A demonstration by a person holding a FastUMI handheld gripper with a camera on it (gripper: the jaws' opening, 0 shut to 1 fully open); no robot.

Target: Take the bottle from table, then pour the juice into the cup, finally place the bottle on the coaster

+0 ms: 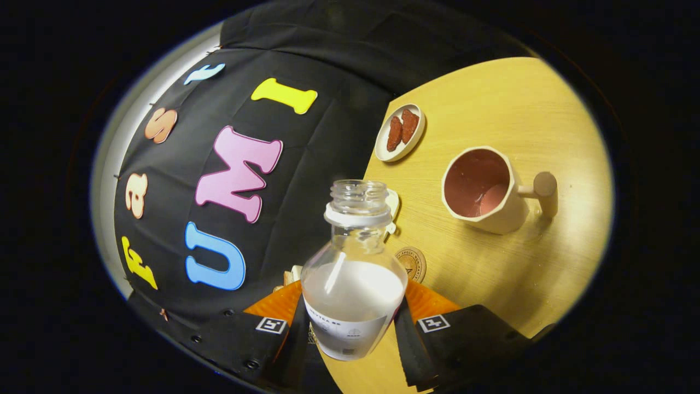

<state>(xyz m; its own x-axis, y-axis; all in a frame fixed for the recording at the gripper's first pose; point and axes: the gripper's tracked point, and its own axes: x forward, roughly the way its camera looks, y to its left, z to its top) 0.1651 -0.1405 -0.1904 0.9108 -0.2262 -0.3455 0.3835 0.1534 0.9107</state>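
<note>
Now your tongs [354, 323] clamp the open bottle [354, 284], tilted toward the cup [484, 190]. Pouring is under way, I judge; next, set it on the coaster [412, 261].

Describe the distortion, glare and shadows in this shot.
Gripper view: fisheye bends the table edge and tilts the scene; the bottle, clamped between the gripper fingers, carries a bright streak of glare; the cup casts a soft shadow on the wood; focus stays fairly sharp throughout.
</note>
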